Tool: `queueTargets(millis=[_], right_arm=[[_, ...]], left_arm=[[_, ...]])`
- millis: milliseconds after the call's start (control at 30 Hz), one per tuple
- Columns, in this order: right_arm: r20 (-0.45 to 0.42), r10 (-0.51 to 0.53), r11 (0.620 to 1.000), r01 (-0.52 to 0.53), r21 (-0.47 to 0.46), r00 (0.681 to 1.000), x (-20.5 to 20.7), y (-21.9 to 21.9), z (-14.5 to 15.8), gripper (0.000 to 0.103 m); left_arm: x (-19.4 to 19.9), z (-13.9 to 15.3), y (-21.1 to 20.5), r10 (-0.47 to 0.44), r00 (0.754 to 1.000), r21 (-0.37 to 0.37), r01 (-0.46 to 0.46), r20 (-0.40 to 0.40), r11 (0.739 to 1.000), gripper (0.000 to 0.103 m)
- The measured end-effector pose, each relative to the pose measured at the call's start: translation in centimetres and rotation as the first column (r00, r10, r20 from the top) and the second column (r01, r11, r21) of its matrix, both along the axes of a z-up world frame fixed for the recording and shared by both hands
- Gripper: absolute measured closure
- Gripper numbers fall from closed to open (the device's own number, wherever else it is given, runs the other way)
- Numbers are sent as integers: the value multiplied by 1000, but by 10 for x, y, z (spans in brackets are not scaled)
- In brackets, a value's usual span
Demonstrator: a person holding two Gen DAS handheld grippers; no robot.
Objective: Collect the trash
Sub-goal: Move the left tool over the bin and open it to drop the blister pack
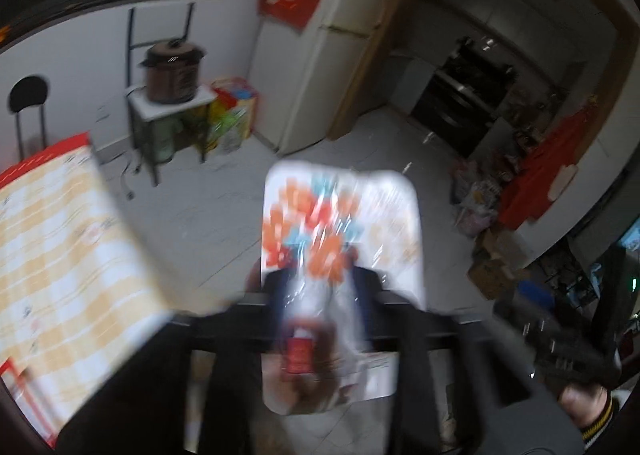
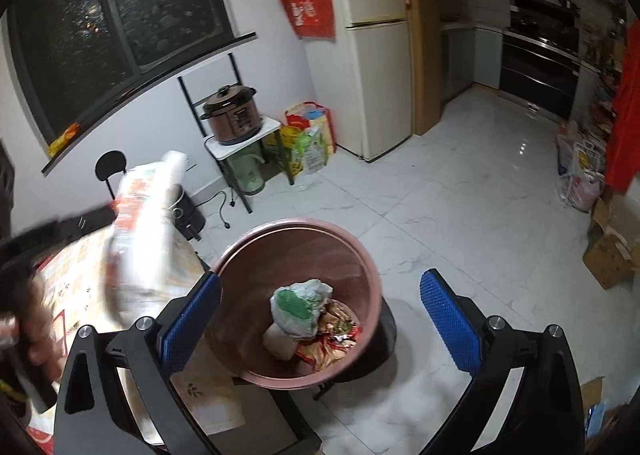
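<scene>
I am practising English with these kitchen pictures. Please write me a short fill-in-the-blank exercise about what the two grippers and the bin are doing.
1. The left gripper is shut on a white ____ printed in orange and blue.
2. The right gripper holds nothing; its blue pads stand ____.
3. The brown bin already holds some ____, including a bag with green print.
4. The brown pressure cooker stands on a small ____ near the fridge.

Missing words: packet; open; trash; shelf
</scene>
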State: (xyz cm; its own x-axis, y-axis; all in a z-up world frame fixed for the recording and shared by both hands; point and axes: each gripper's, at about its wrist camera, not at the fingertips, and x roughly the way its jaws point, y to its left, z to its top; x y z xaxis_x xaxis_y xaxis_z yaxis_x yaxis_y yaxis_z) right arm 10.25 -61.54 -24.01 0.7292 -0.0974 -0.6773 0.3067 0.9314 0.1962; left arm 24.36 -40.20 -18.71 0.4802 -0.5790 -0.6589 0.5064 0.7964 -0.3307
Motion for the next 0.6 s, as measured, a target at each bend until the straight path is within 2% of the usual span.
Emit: queueTargets(millis=[33,133,167,200,267,300,433,500,600], right_arm=[[3,-7,1000,7,0,1000,-3,-2,2,5],[21,-19,1000,19,3,1000,-11,-6,7,5],[25,-20,1000,20,4,999,-13,-6,8,5],[30,-18,1000,18,7,999,-14,-5,9,5],[38,-10,1000,10,15,999,-14,-2,10,5],[41,-4,1000,3,18,999,-12,0,10,5],[58,40,999,-42,30,998,0,14,14,5],[66,72,997,-74,33,995,9,26,17,5],[77,136,990,-139,36,988,22,51,21,5]], left_arm=[[2,3,-4,3,1000,-27,-2,19,1000,34],[6,11,-4,7,999,-43,-6,32,999,30],[5,14,-1,13,999,-45,-12,40,999,25],[5,17,4,20,999,-44,-18,48,999,16],[4,22,17,50,997,-31,-48,63,998,12],[4,26,28,63,996,-25,-61,64,998,8],[-2,32,77,157,984,22,-159,83,987,7],[-6,37,107,218,971,44,-223,97,974,6],[-16,42,163,331,937,75,-340,112,937,6]])
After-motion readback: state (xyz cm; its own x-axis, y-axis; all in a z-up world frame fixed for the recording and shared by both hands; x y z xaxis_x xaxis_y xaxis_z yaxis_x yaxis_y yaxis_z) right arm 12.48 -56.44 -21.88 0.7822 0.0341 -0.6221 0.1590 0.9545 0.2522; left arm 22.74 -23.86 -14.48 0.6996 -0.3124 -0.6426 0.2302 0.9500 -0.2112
